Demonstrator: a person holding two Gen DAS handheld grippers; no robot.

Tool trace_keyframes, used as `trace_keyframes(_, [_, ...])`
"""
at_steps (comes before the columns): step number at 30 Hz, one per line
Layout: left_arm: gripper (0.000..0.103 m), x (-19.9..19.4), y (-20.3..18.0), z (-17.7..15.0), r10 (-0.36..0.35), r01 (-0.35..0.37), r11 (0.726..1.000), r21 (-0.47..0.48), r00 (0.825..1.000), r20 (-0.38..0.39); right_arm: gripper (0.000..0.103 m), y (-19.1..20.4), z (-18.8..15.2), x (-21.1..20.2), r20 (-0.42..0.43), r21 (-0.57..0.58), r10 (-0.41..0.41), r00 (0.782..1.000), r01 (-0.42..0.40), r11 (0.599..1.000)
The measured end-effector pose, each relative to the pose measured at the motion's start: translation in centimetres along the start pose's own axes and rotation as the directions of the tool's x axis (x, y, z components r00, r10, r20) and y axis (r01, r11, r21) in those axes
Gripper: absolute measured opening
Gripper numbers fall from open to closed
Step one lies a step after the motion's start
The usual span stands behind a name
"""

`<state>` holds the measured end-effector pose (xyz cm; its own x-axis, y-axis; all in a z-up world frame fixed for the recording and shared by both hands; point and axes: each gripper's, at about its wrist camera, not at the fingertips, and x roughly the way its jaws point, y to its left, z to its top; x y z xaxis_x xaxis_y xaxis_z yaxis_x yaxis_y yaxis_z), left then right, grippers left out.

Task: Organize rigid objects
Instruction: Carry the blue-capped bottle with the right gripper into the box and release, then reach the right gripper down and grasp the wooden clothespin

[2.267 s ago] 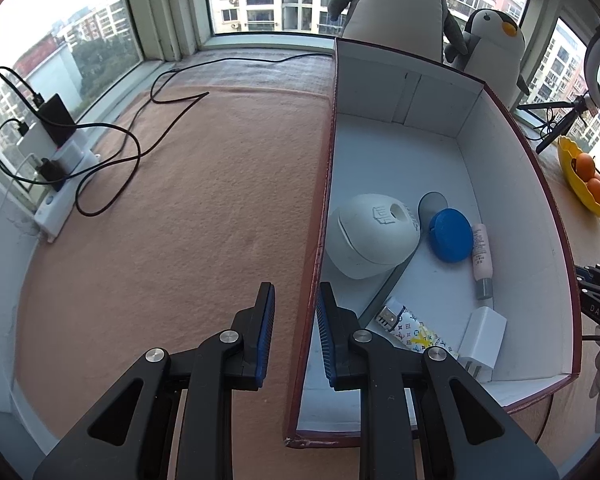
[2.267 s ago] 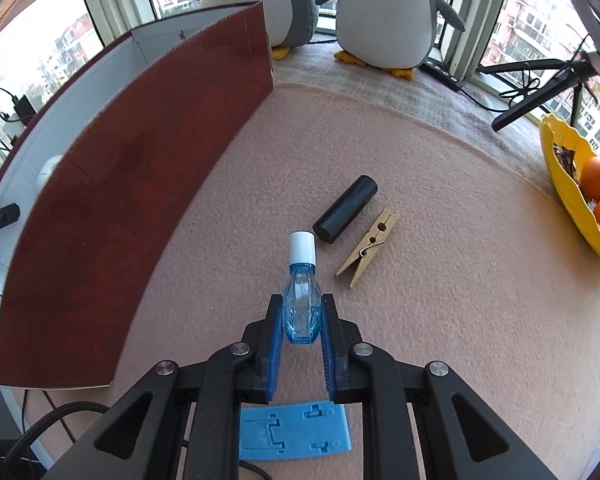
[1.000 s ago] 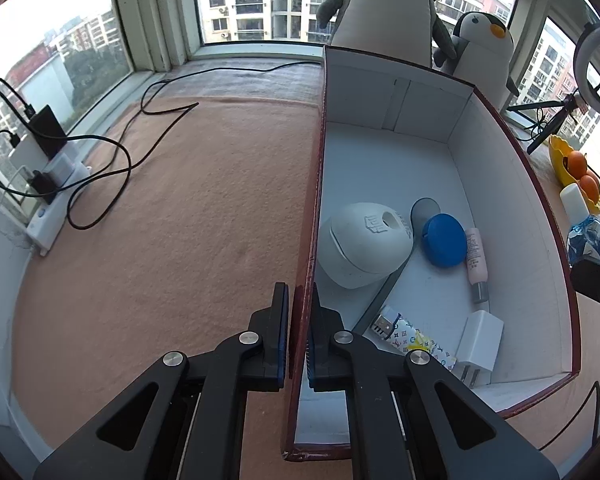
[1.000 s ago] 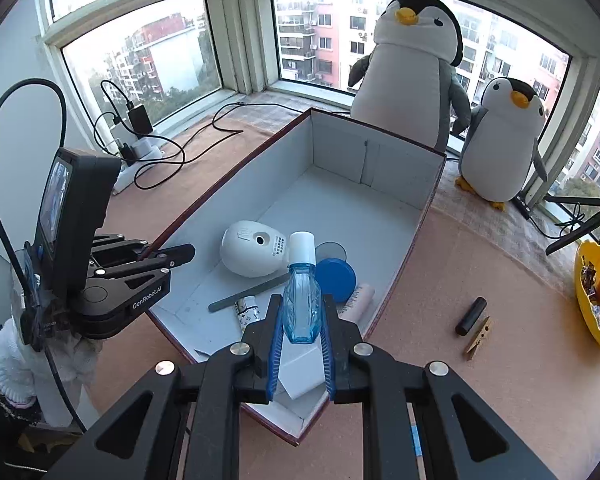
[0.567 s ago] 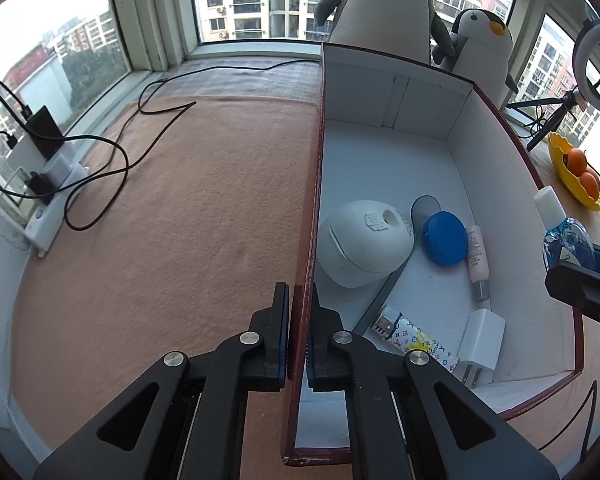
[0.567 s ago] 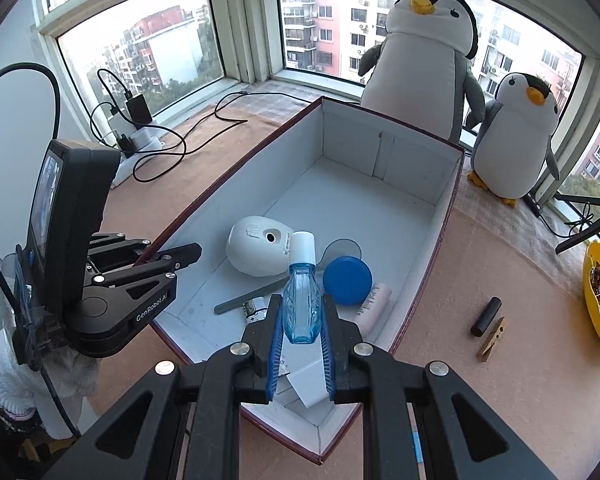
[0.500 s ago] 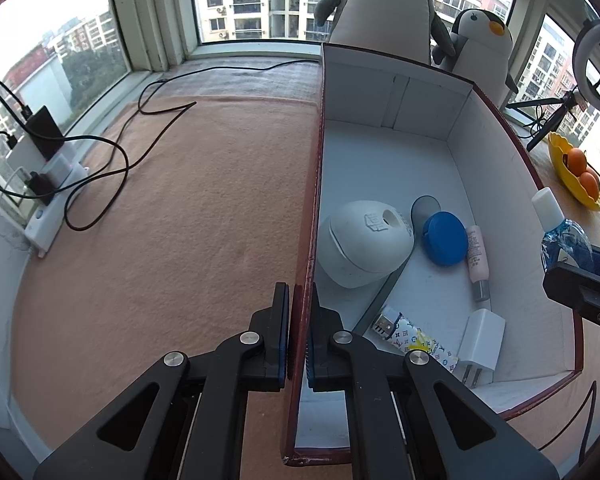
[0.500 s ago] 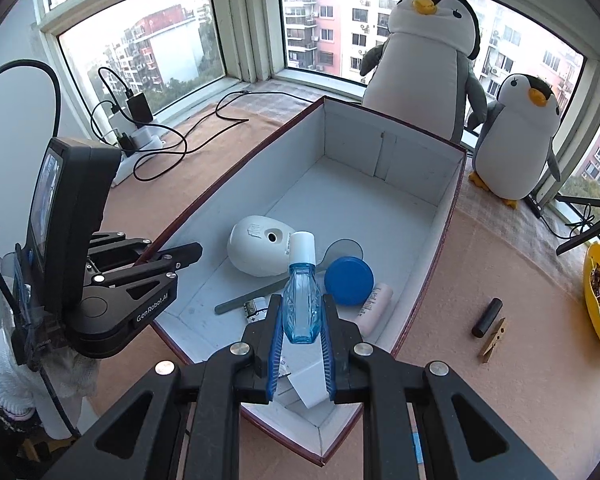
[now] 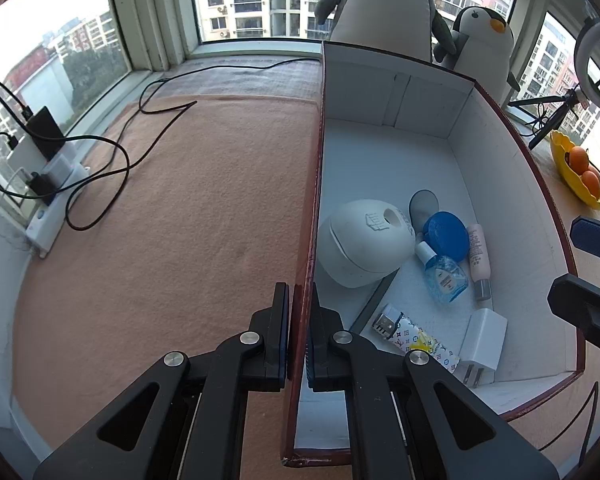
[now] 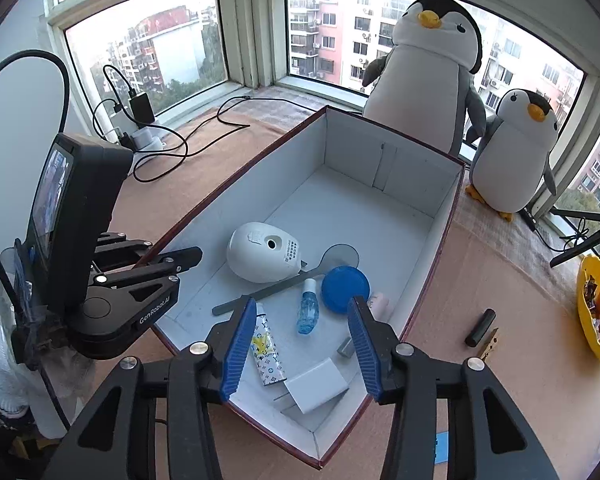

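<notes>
Black tool [image 10: 302, 348] arms, blue ribbed pads, silver screws.

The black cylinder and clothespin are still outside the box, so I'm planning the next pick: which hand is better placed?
Right. The right gripper is open and empty, nearer the black cylinder and clothespin; the left gripper is shut on the box wall.

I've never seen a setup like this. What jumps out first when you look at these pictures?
The long white-lined box fills the middle, with a small blue bottle lying among clutter beside a white dome-shaped device. The right gripper hangs above it, its blue-padded fingers just spread apart with nothing between them. The left gripper pinches the box's side wall, and two plush penguins stand by the window.
</notes>
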<state>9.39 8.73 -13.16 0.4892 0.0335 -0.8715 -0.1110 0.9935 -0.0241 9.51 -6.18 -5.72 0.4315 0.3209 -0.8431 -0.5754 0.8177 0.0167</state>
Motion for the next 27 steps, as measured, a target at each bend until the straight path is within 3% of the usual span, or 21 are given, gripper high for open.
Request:
trace_keyframes(3, [0.006,0.0,0.0,0.0,0.003,-0.003,1.0,0.002,1.0,-0.002,0.052,-0.1,0.0,-0.1,0.004,-0.001,-0.005,1.0,0.005,1.0])
trace_keyframes(13, [0.006,-0.1,-0.1,0.0,0.005,-0.005,1.0,-0.001,1.0,-0.009,0.053,-2.2,-0.7,-1.4,0.032,0.051,-0.024,0.999,0.022,0.998])
trace_keyframes(19, [0.006,-0.1,0.0,0.0,0.005,-0.005,1.0,-0.004,1.0,-0.013,0.054,-6.4,-2.0,-2.5,0.042,0.152,-0.049,0.998,0.042,0.987])
trace_keyframes(27, [0.017,-0.2,-0.3,-0.1,0.008,-0.008,1.0,-0.002,1.0,-0.019,0.054,-13.0,-4.6,-2.4,0.006,0.274,-0.127,0.992,0.12,0.954])
